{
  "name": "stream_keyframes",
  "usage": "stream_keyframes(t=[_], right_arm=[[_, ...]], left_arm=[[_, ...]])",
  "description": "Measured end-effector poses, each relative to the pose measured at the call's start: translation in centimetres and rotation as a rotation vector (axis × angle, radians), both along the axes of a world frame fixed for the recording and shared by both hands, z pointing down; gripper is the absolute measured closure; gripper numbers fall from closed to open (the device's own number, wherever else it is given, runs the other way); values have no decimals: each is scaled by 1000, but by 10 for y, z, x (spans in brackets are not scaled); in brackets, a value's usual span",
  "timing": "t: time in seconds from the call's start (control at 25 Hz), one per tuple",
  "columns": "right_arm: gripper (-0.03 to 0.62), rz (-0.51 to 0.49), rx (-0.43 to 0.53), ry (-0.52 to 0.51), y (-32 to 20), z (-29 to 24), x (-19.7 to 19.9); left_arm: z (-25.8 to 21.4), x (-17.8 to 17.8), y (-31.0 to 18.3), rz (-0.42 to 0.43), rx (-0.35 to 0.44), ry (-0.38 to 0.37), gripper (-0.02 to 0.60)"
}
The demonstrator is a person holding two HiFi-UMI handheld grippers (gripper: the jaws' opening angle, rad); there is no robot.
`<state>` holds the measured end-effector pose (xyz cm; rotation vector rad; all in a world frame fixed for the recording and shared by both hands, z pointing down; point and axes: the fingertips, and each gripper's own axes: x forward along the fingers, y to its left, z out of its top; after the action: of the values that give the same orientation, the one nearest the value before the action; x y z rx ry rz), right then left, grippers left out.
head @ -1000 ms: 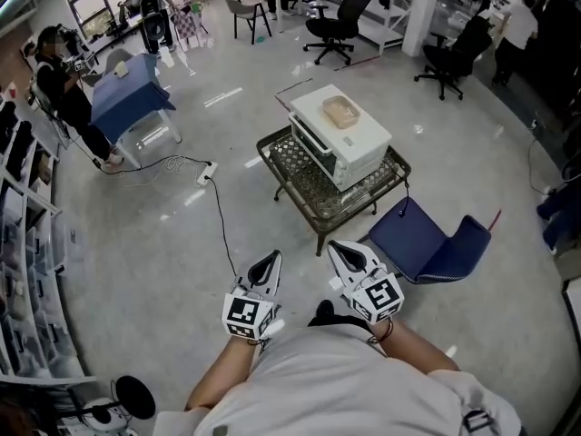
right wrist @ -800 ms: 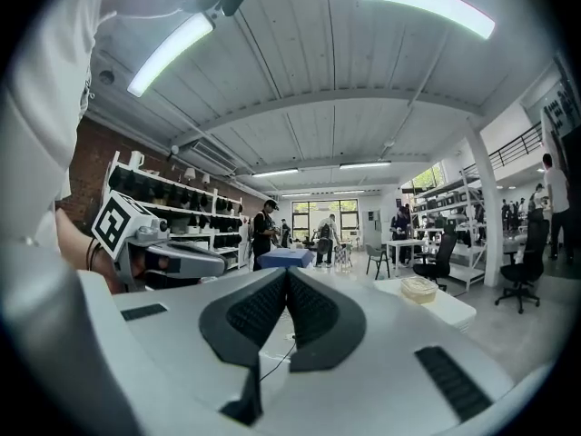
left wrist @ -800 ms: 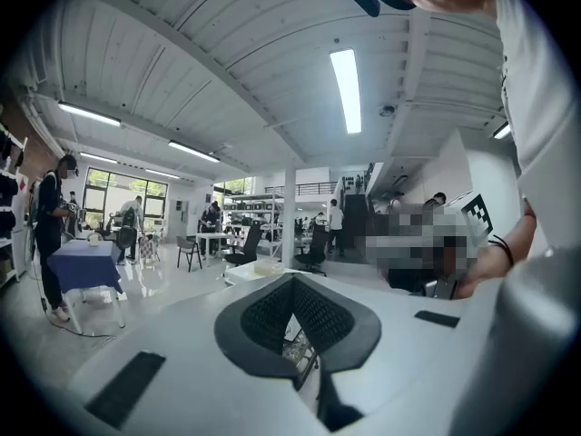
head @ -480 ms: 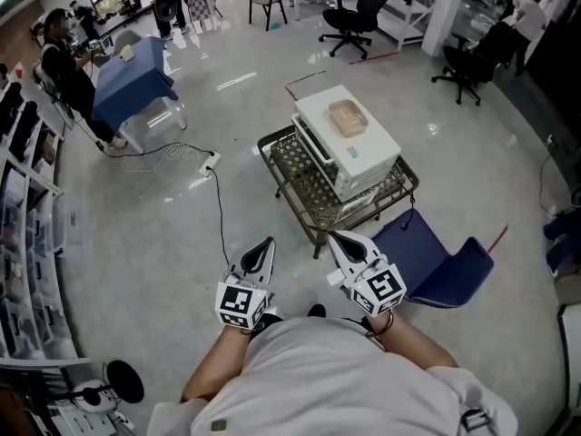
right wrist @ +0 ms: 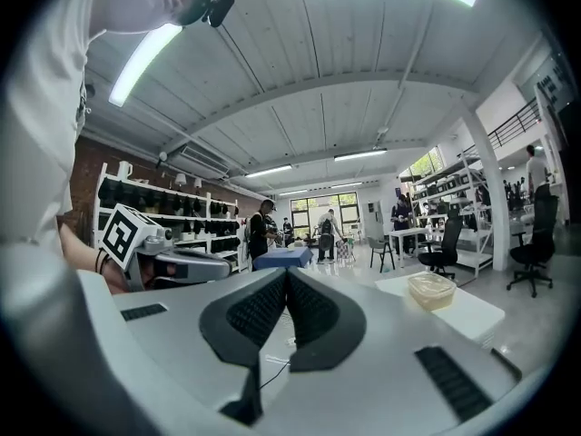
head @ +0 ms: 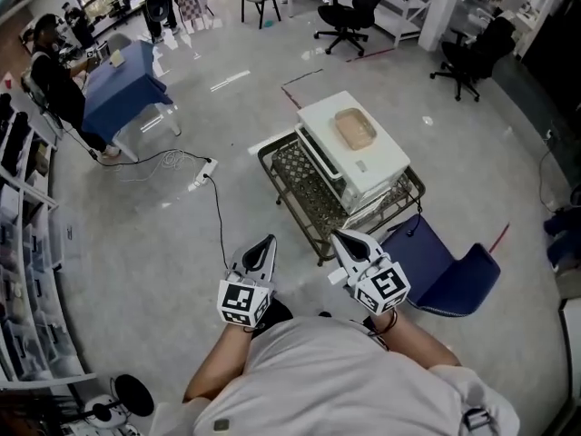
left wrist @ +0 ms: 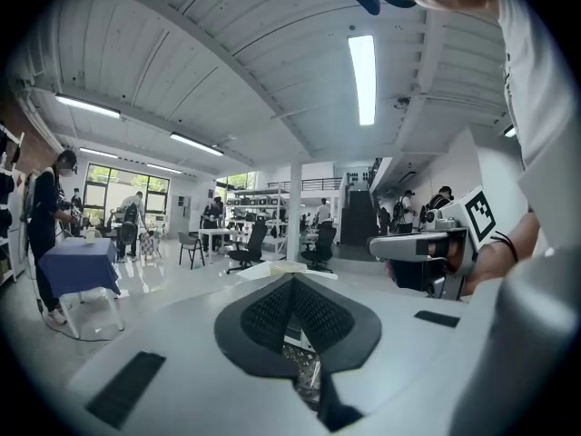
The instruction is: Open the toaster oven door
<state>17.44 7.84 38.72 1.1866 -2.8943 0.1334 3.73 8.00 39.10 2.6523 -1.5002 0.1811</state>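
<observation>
A white toaster oven stands on a low wire-top table, its door closed and facing left. A clear plastic container lies on its top; the right gripper view shows the container on the oven's white top. My left gripper hangs shut near my body, short of the table's front corner, nothing in it. To its right my right gripper is shut too, empty, close to the table's near edge. In the left gripper view the pads meet, and the oven peeks above them.
A blue folding chair sits right of the table. A power strip and cable trail across the floor to the left. Farther off are a blue-covered table with a person beside it, office chairs and shelving along the left wall.
The view has shifted a little closer to the table and oven. Both grippers stay shut, held in front of my body at about the same spacing.
</observation>
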Motion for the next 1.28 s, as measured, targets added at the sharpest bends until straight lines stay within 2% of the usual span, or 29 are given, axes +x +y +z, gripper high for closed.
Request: stream_keyframes(t=[0.4,0.6,0.76,0.92,1.08,1.28], right_arm=[[576,147,-2,10,-91,-16,-77],[576,243,-7,-1,-113,-29,-117],[576,303,-16,2,-124,-26,-131],[576,334,-26,6,-131,-26,-137],[576,355,-47,9,-141,-44,-121],[576,373,-46,21,-155,-38,-109]], left_arm=[[-16,-76,-112,162,-1,1,566],[-30,-121,-145,226,10,7,566],[-30,-138,-165,283,14,4,566],[-34,-144,-179,320,20,-1,566],[-50,-124,-192,346,1,-1,566],[-47,-109,-209,375,0,-15,566]])
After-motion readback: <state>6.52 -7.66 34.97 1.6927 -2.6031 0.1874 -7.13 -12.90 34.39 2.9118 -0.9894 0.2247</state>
